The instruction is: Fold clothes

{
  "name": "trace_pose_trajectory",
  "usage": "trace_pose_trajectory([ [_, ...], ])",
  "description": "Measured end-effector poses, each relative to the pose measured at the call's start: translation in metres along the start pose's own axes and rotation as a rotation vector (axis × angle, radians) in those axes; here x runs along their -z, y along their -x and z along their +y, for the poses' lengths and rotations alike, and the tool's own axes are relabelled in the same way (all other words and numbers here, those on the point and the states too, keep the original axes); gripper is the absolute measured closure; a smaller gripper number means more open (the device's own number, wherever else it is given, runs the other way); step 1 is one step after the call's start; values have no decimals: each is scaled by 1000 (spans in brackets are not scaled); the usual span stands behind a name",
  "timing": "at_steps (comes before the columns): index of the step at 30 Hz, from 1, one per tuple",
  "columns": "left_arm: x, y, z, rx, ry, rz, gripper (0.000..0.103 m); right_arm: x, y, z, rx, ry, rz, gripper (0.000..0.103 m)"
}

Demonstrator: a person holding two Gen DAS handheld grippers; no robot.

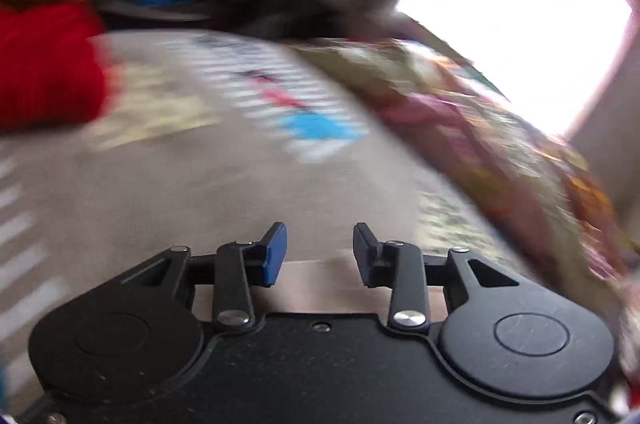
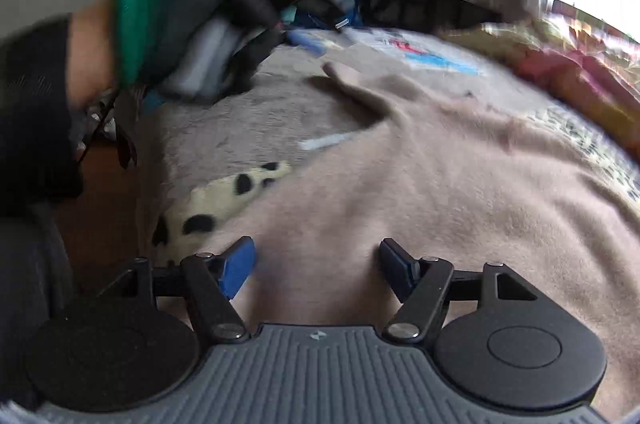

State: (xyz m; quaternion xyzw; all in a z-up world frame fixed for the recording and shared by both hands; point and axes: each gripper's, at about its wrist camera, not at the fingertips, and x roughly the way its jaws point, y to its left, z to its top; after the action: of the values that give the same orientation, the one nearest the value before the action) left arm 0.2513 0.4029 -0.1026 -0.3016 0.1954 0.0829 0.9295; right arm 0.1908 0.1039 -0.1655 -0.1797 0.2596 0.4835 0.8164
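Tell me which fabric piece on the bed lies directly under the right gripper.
The plain beige garment lies under the open right gripper; the cream black-spotted piece lies off to its left.

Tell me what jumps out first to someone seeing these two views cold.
In the right wrist view a big pinkish-beige garment lies spread over the bed, right ahead of the open right gripper. At upper left the green-cuffed gloved left hand holds the other gripper above the bed. The left wrist view is badly blurred; a bright window glares at upper right and the left gripper is open and empty.
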Motion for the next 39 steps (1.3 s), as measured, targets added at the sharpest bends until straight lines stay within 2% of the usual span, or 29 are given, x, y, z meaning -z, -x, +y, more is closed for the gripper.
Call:
trace_pose_trajectory([
  [3,19,-40,-33,280,-85,202,69,7,10,-21,-71,-199,-63,33],
  [4,28,-57,-42,309,-91,271,69,10,14,-31,-106,-274,-85,33],
  [5,36,-76,-49,300,-101,336,68,15,18,-42,-141,-353,-103,34],
  [6,41,-94,-51,196,-124,369,73,21,23,-55,-172,-432,-116,38],
  [7,39,-104,-49,78,-146,350,98,26,30,-65,-193,-493,-124,42],
  [8,33,-107,-47,32,-123,321,98,31,37,-76,-202,-541,-128,44],
  [9,24,-108,-46,47,-78,301,98,36,45,-88,-199,-587,-133,44],
  [11,12,-110,-57,85,-70,273,73,46,62,-113,-186,-687,-163,44],
  [12,8,-117,-60,149,-33,285,53,51,71,-126,-176,-733,-185,44],
  [13,7,-127,-61,233,22,321,47,53,78,-137,-158,-760,-212,42],
  [14,12,-138,-60,262,40,361,46,55,82,-146,-132,-769,-232,42],
  [15,16,-148,-61,200,4,371,54,57,84,-155,-109,-773,-242,41],
  [16,18,-157,-58,135,-4,370,88,60,83,-162,-91,-784,-237,41],
  [17,15,-160,-49,83,55,348,95,65,80,-170,-80,-814,-226,41],
  [18,9,-158,-42,68,122,320,94,72,77,-176,-87,-851,-223,42],
  [20,-4,-159,-46,72,134,279,84,85,76,-183,-132,-910,-258,43],
  [22,-1,-176,-53,255,191,362,35,89,77,-185,-152,-925,-273,43],
  [23,4,-186,-59,307,183,399,30,90,75,-185,-156,-927,-276,43],
  [24,5,-192,-69,266,94,387,30,90,71,-186,-154,-925,-277,43],
  [25,4,-196,-74,218,43,361,48,90,71,-185,-152,-920,-277,43],
  [27,-4,-200,-59,106,119,255,64,90,68,-184,-150,-914,-276,43],
  [28,-8,-199,-45,81,193,221,79,90,69,-184,-154,-919,-276,43],
  [29,-11,-197,-35,59,253,187,79,90,70,-185,-157,-932,-275,43],
  [30,-15,-192,-33,43,287,157,64,91,71,-187,-156,-952,-274,43],
  [31,-18,-189,-34,52,306,145,53,92,74,-189,-152,-973,-267,43],
  [34,-15,-195,-61,233,262,234,46,77,79,-196,-117,-979,-254,40],
  [36,5,-200,-87,348,206,355,43,59,76,-210,-79,-925,-281,41],
  [37,16,-203,-95,375,198,395,42,49,73,-220,-51,-899,-306,41],
  [39,32,-214,-107,374,172,423,41,32,61,-248,-18,-873,-366,42],
])
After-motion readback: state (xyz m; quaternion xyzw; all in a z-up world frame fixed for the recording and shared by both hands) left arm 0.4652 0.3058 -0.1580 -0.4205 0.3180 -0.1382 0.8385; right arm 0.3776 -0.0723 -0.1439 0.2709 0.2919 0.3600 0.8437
